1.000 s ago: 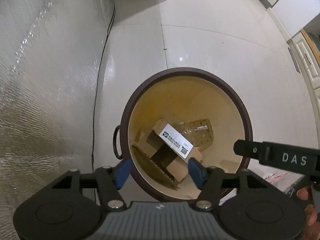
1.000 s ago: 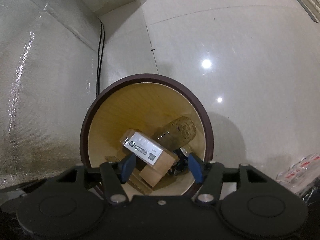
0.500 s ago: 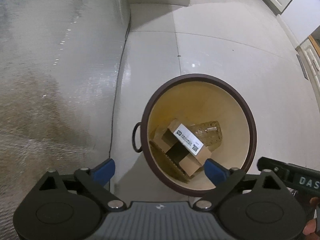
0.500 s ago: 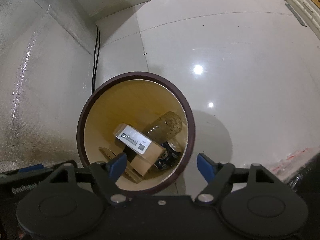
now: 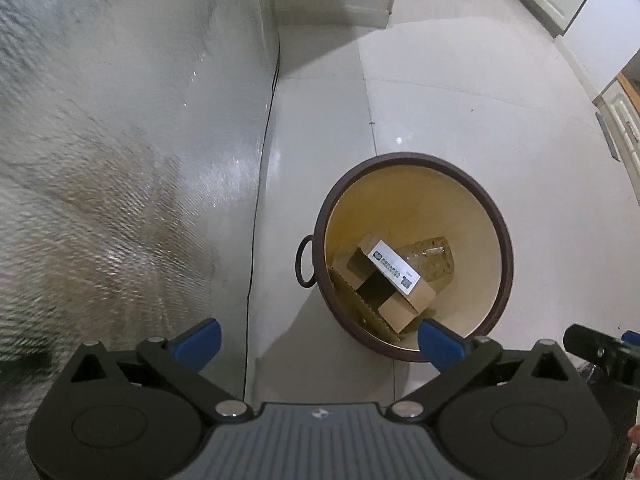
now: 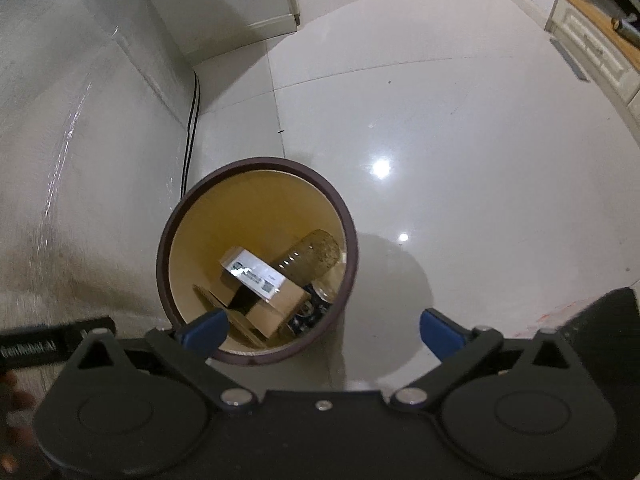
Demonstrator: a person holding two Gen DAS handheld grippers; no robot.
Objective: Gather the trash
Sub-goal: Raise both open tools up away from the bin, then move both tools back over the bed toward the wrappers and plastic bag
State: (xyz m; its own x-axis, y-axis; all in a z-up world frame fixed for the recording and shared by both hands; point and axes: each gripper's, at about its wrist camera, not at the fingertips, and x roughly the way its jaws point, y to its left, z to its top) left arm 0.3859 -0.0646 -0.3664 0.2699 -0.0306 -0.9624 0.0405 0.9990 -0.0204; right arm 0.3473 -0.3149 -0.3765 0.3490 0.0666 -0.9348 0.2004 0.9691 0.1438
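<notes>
A round brown trash bin (image 5: 408,157) (image 6: 256,162) with a yellow inside stands on the white tiled floor. In it lie a cardboard box (image 5: 405,307) (image 6: 276,309) with a white label, a clear plastic bottle (image 5: 434,260) (image 6: 314,256) and a dark can (image 6: 308,313). My left gripper (image 5: 318,342) hangs above and left of the bin, jaws opening wide, nothing between them. My right gripper (image 6: 320,330) is above the bin's near right edge, jaws also opening, nothing held.
A silvery foil-covered wall (image 5: 120,160) runs along the left, with a black cable (image 5: 260,200) at its foot. A white cabinet base (image 6: 256,20) stands at the back and cupboards (image 6: 592,52) at the far right. Glossy floor (image 6: 460,140) spreads right of the bin.
Both grippers have risen and pulled back from the bin, so it looks smaller and farther. Both pairs of jaws have spread from half open to wide. The trash in the bin stayed put.
</notes>
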